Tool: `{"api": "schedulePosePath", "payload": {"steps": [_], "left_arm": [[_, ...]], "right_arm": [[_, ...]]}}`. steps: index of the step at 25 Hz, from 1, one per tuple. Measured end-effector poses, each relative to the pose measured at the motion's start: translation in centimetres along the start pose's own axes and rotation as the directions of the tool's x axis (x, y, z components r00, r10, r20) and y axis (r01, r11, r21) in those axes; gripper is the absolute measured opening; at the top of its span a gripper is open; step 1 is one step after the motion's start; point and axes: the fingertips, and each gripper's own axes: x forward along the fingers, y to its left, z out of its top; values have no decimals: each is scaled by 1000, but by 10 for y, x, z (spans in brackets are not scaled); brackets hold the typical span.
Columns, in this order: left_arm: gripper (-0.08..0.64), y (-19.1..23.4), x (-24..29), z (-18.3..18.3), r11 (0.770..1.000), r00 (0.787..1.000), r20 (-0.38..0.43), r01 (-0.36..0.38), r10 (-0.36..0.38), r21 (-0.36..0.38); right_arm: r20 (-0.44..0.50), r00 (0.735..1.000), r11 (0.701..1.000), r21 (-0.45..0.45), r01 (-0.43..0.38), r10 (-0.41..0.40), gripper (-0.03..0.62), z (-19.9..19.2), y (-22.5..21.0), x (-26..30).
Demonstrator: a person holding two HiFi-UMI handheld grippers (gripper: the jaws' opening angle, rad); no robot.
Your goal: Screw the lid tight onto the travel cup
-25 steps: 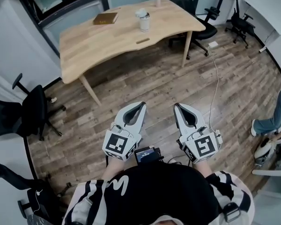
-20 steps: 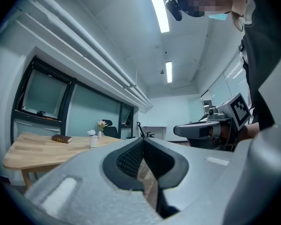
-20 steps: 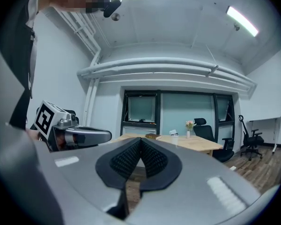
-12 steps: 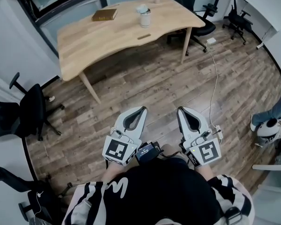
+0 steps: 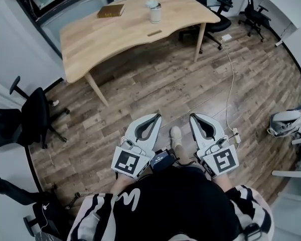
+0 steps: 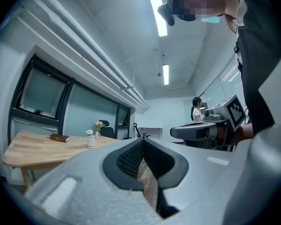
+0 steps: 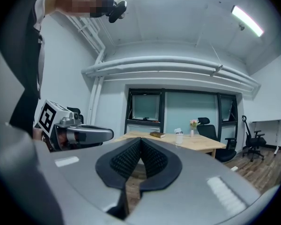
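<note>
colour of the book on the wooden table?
The flat rectangular book is brown; head view shows it best.

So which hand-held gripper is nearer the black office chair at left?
Left. The left hand-held gripper is right of the black office chair; the right hand-held gripper lies farther right.

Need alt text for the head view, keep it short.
Seen from above, a person standing on a wooden floor holds the left tool and right tool side by side in front of their body, both shut and empty. Well ahead stands a wooden table with the travel cup and a book on it.
</note>
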Motion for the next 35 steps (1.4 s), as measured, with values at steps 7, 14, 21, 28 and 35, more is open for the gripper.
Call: {"api": "schedulePosePath", "payload": {"steps": [7,14,21,28,35], "left_arm": [[2,5,2,-2,1000,1000,1,-9,9,-11],[2,19,19,-4,1000,1000,-2,-17,17,-8],[2,41,48,-5,1000,1000,-5,-22,22,1],[2,63,90,-9,1000,1000,-17,-23,23,14],[2,91,136,-12,999,999,-20,-43,43,18]], "right_arm": [[27,999,999,-39,-32,33,0,4,1,5],[20,1000,997,-72,-5,7,0,3,-27,18],[38,999,997,-69,-22,24,0,2,-46,45],[25,999,997,-69,-40,42,2,-5,-83,73],[17,998,996,-64,-62,63,0,-9,-123,110]]}}
